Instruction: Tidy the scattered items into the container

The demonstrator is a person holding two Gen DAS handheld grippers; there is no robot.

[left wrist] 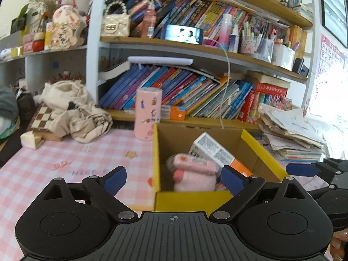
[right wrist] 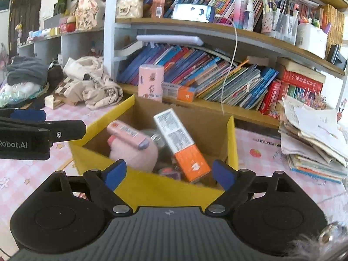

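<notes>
We see our left claw [left wrist: 174, 181] spread wide, its blue pads [left wrist: 115, 180] apart with nothing between them and touching nothing; it hangs just short of the near wall of the yellow cardboard box [left wrist: 191, 200]. Our right claw [right wrist: 169, 175] is likewise spread, empty, its pads clear of everything, held above the box's near yellow rim [right wrist: 165, 187]. In the left wrist view the right claw's blue pad shows at the far right edge, beside the box; in the right wrist view the left claw's black finger reaches in from the left, near the box's left wall.

The box stands on the pink checked counter [left wrist: 54, 163], in front of the bookshelf [left wrist: 195, 41]. Inside it lie a pink plush toy [right wrist: 139, 152], a pink oblong case [right wrist: 128, 132] resting across the plush, and a white-and-orange carton [right wrist: 180, 143] leaning tilted against the contents. Smaller things lie at the bottom, too blurred for us to name.

A pink cylindrical tin [left wrist: 148, 113] stands upright on the counter just behind the box's far left corner.
</notes>
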